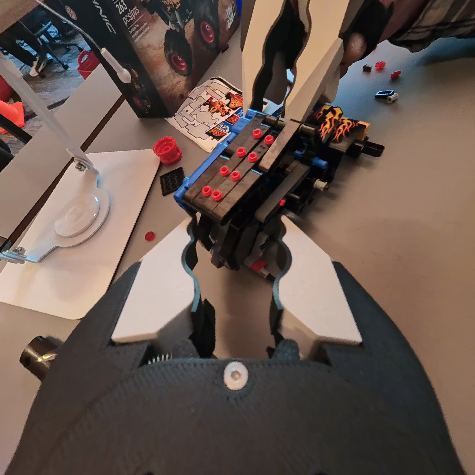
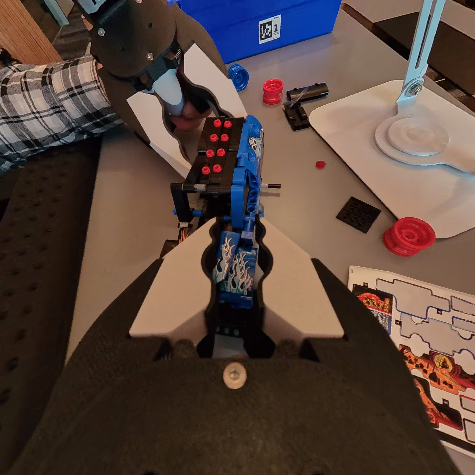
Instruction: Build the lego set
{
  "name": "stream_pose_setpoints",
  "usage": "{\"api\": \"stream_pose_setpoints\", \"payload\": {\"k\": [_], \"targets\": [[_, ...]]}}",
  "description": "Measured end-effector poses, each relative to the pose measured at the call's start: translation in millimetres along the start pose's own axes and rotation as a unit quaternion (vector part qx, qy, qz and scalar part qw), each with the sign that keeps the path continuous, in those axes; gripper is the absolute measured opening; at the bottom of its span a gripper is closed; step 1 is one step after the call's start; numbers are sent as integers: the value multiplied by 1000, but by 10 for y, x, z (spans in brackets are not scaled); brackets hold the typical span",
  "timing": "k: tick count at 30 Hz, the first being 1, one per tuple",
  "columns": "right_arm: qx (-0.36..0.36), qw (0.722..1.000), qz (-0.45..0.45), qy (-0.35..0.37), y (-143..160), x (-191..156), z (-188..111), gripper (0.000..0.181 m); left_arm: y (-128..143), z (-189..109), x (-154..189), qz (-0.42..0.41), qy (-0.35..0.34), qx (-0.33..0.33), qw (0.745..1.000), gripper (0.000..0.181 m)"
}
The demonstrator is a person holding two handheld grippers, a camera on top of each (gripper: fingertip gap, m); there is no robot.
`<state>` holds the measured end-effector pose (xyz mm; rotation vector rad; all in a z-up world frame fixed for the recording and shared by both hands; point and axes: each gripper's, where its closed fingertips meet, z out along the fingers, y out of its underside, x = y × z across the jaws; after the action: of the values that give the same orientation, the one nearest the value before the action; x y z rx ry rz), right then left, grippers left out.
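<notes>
The partly built lego truck [image 1: 231, 174] lies on the grey table [image 1: 385, 231]. It is black with a blue side, two rows of red studs on top and flame-sticker panels. My left gripper [image 1: 235, 223] is shut on its near end, one finger on each side. My right gripper [image 1: 275, 114] comes down from the far side and grips the other end. In the right wrist view my right gripper [image 2: 236, 223] is shut on the blue flame end of the truck [image 2: 221, 154]. The left gripper [image 2: 218, 146] straddles the far end, held by a hand in a plaid sleeve.
Left of the truck lie a red wheel hub [image 1: 167, 150], a black plate [image 1: 172, 181], a red stud [image 1: 149, 236], a sticker sheet [image 1: 205, 115] and the set's box [image 1: 159, 51]. A white stand base [image 2: 385, 154], a blue bin [image 2: 257, 25] and more hubs [image 2: 273, 91] are nearby. Some 7 cm of space lies between my two pairs of fingers. Between my left fingertips and the red stud [image 1: 149, 236] there is roughly 10 cm. My right wrist view [image 2: 321, 164] looks at it from another angle.
</notes>
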<state>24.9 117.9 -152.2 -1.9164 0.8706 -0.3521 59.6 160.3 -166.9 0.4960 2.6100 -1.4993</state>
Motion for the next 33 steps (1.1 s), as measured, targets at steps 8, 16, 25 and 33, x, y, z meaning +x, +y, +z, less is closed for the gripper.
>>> {"api": "stream_pose_setpoints", "payload": {"k": [8,16,25,33], "targets": [[3,1000,-4,-3,-16,-26,7,22,36,-108,103,10,29,-22,999,57],[0,1000,-15,-15,-13,-88,17,22,-17,-230,48,-25,40,8,999,70],[-1,999,-24,-48,-12,-226,48,22,35,-60,234,-18,79,-4,997,74],[0,999,-21,-37,-20,-173,14,24,38,-56,213,-33,77,-5,996,73]]}}
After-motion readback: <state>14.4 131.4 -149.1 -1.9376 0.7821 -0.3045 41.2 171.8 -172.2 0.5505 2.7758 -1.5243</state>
